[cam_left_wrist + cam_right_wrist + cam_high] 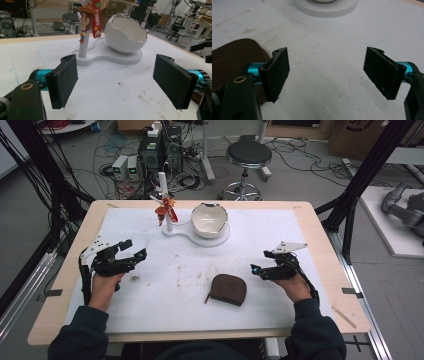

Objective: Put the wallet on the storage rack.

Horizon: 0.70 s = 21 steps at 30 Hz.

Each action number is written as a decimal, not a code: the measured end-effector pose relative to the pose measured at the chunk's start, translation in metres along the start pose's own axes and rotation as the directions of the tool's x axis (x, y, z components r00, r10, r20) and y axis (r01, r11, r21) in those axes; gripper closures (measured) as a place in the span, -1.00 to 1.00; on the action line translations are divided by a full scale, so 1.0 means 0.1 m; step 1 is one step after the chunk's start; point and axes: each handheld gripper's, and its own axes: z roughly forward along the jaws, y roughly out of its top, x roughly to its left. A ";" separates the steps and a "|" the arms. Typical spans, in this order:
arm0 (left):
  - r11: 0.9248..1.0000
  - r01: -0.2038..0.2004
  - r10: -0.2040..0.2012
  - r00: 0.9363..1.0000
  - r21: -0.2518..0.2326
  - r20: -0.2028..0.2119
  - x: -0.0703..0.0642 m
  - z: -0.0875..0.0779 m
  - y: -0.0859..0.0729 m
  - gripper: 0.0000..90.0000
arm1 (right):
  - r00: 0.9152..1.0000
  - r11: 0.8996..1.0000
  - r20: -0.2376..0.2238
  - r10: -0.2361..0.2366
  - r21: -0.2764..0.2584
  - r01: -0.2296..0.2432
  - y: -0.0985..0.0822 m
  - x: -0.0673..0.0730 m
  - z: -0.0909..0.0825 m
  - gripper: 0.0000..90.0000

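A brown zipped pouch [228,289] lies on the white mat near the front middle; its edge shows at the left of the right gripper view [232,60]. A white stand [196,236] at the back middle carries an eggshell-shaped bowl [209,219] [125,35] and a post with a cowboy figure keychain [165,210] [86,17] hanging on it. My left gripper [133,249] [117,82] is open over the mat's left side, pointing at the stand. My right gripper [260,261] [327,72] is open just right of the pouch, nothing between its jaws.
The white mat [150,310] covers a wooden table [320,235] and has brown stains near its middle. Beyond the table's far edge stand a black stool [248,155], power supplies and tangled cables on the floor. Black frame posts rise at both sides.
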 end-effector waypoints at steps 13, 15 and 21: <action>0.999 -0.013 0.012 1.000 0.039 0.023 -0.09 0.06 -0.02 -0.56 | 0.971 0.987 -0.234 -0.050 0.139 0.084 0.01 0.29 0.38 -0.53; 0.998 -0.017 0.015 0.999 0.056 0.034 -0.11 0.09 -0.03 -0.55 | 0.965 0.988 -0.262 -0.020 0.141 0.058 0.00 0.25 0.40 -0.53; 0.996 -0.014 0.010 0.999 0.088 0.048 -0.13 0.14 -0.06 -0.54 | 0.926 0.988 -0.369 0.081 0.152 -0.026 -0.01 0.18 0.38 -0.40</action>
